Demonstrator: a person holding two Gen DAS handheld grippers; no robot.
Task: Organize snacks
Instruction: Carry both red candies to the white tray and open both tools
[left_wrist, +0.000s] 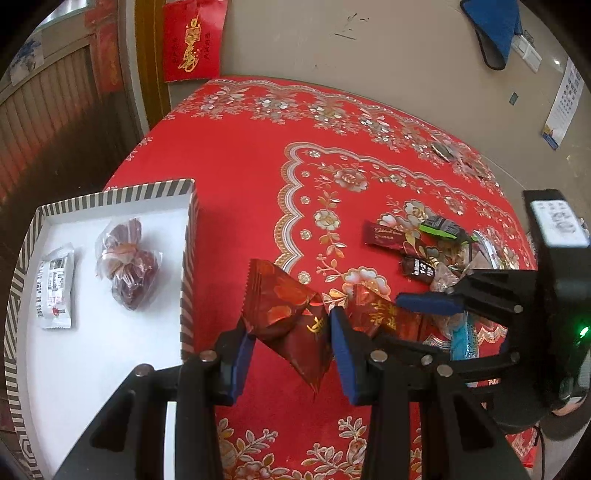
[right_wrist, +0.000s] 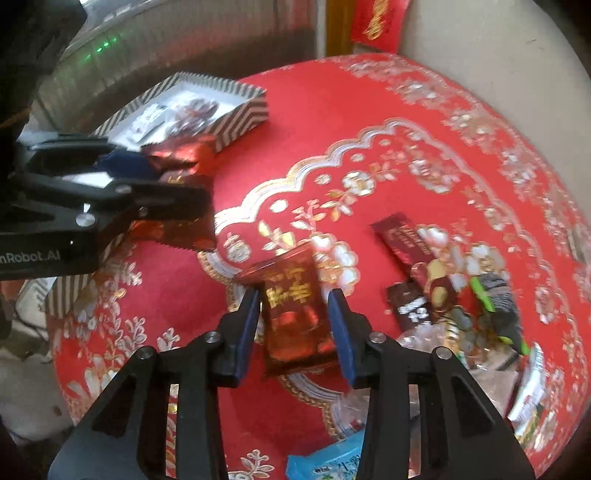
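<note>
Two red packets sit between your jaws: the left gripper (left_wrist: 291, 354) clamps one packet (left_wrist: 291, 325), while the right gripper (right_wrist: 291, 328) stands open around another (right_wrist: 295, 317), which could slip askew as you close.

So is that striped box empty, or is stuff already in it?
Not empty. The striped box holds two snacks: a white packet and a clear bag of dark red pieces, lying side by side.

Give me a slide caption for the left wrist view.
Left tool gripping a red snack packet beside the striped tray on the red tablecloth.
</note>
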